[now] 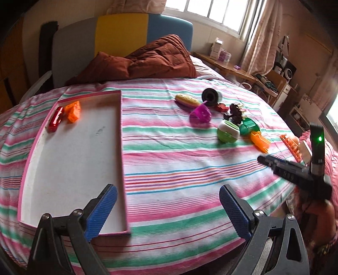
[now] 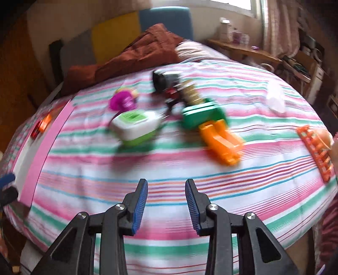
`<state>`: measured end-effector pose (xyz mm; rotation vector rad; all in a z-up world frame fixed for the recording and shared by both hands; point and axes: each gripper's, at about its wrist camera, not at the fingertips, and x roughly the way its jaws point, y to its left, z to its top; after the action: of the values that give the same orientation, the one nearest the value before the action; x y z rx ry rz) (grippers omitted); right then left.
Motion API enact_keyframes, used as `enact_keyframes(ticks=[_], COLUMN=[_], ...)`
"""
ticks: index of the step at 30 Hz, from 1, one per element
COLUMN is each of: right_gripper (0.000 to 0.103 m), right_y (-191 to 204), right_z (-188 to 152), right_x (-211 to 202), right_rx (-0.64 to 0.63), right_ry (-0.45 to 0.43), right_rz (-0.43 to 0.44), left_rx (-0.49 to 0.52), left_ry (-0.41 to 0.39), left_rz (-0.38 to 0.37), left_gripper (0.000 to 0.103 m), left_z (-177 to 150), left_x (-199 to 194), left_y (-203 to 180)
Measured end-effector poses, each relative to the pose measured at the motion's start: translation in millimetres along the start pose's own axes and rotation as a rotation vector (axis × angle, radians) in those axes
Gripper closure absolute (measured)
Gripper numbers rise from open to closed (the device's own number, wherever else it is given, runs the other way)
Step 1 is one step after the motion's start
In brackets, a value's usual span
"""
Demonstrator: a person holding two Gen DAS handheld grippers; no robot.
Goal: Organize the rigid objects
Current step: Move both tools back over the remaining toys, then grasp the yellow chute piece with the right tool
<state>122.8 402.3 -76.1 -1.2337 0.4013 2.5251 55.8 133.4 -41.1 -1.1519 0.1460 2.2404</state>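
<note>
My left gripper (image 1: 166,209) and right gripper (image 2: 166,208): jaws apart, empty. Pink tray (image 1: 121,135) holds red toy (image 1: 56,118), orange block (image 1: 73,111). Remaining toys, like green-white case (image 2: 135,128), orange piece (image 2: 221,140), lie scattered on striped bedspread (image 1: 179,169).

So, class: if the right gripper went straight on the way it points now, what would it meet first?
Probably bare striped bedsheet: the right gripper is open and empty. Beyond that lies the orange toy, slightly right; depth is unclear.

Daylight enters from the far window (image 1: 213,12), overexposed; right wrist view motion-blurred, left wrist sharp; fisheye bending, dark corners.
</note>
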Motion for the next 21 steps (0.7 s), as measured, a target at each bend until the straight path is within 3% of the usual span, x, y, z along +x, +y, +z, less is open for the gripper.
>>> enact_keyframes(ticks=[6, 13, 17, 21], right_gripper=[0.06, 0.06, 0.06, 0.077], right_y=[-49, -67, -66, -51], right_z=[26, 36, 40, 39], right_x=[6, 29, 39, 43], right_rx=[0.051, 0.048, 0.066, 0.052], right_ry=[-0.028, -0.013, -0.01, -0.003], right_rz=[-0.087, -0.064, 0.004, 0.086], left_rx=[0.018, 0.018, 0.028, 0.053], left_ry=[0.016, 0.021, 0.027, 0.024], left_rz=[-0.001, 0.013, 0.016, 0.014], left_gripper=[0.005, 0.005, 0.005, 0.005], left_z=[-3, -2, 0, 1], left_x=[4, 5, 7, 7], left_y=[-10, -10, -15, -23])
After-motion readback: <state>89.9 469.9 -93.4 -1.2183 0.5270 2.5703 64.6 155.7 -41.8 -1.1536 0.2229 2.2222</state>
